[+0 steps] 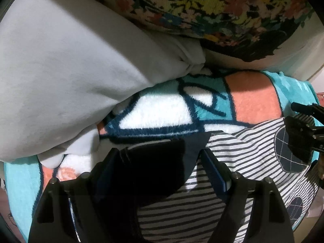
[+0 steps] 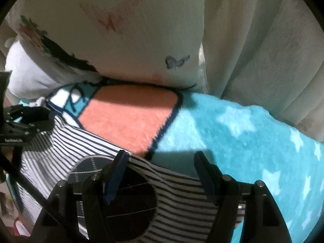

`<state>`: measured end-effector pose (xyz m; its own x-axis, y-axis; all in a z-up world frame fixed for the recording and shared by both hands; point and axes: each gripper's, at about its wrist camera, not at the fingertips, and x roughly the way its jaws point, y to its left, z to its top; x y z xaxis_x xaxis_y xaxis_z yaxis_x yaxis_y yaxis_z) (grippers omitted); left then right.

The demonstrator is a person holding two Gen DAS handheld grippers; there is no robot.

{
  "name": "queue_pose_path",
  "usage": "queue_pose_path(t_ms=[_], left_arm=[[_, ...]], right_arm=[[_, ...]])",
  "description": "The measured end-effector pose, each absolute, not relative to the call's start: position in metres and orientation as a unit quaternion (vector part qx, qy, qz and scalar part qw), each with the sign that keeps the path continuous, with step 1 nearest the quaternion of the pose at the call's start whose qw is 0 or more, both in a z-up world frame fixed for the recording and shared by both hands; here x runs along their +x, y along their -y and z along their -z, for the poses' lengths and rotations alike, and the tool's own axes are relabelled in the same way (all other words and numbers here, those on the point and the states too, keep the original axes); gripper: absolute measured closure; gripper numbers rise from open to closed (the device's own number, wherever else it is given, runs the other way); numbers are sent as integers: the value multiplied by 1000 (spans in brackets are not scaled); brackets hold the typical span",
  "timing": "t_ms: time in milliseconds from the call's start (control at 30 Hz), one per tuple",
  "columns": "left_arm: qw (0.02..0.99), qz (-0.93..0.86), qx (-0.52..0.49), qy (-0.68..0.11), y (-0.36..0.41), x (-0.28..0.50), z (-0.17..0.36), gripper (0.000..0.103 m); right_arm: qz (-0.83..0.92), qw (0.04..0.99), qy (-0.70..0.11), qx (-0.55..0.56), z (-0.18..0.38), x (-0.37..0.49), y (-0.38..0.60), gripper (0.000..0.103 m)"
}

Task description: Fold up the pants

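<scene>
The pants (image 1: pixel 239 158) are white with thin dark stripes and round navy patches, with a dark navy band (image 1: pixel 162 162) at one end. They lie on a fleece blanket. My left gripper (image 1: pixel 160 162) is open, its jaws wide apart over the navy band and the striped cloth. My right gripper (image 2: pixel 162 162) is open too, over the striped cloth (image 2: pixel 178 194) and a round navy patch (image 2: pixel 129 198). The right gripper shows at the right edge of the left wrist view (image 1: pixel 303 129). The left gripper shows at the left edge of the right wrist view (image 2: pixel 22 121).
The blanket (image 2: pixel 232 137) is teal with white stars, a salmon panel (image 2: pixel 129 117) and navy outlines. A grey cushion (image 1: pixel 60 70) and a flowered pillow (image 1: pixel 212 6) lie behind the pants. A cream pillow (image 2: pixel 121 30) and a pale curtain (image 2: pixel 263 50) stand beyond.
</scene>
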<state>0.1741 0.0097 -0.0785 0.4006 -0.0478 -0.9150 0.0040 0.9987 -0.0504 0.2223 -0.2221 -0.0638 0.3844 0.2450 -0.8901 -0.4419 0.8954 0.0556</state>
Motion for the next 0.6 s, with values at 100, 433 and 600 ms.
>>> queue_pose_path(t_ms=[100,433,600], left_arm=[[837,15,-19,-547,-5,176,83,22],[836,28,-15,-548,18,184,85,82],[838,26,-9,-546,25,180,80,87]], right_arm=[[-208,821,-525,-89,76,226,226,29],[-243,812,-519,-110,75,213,215,84],[-265,798,-536,-74,71,209,215,98]])
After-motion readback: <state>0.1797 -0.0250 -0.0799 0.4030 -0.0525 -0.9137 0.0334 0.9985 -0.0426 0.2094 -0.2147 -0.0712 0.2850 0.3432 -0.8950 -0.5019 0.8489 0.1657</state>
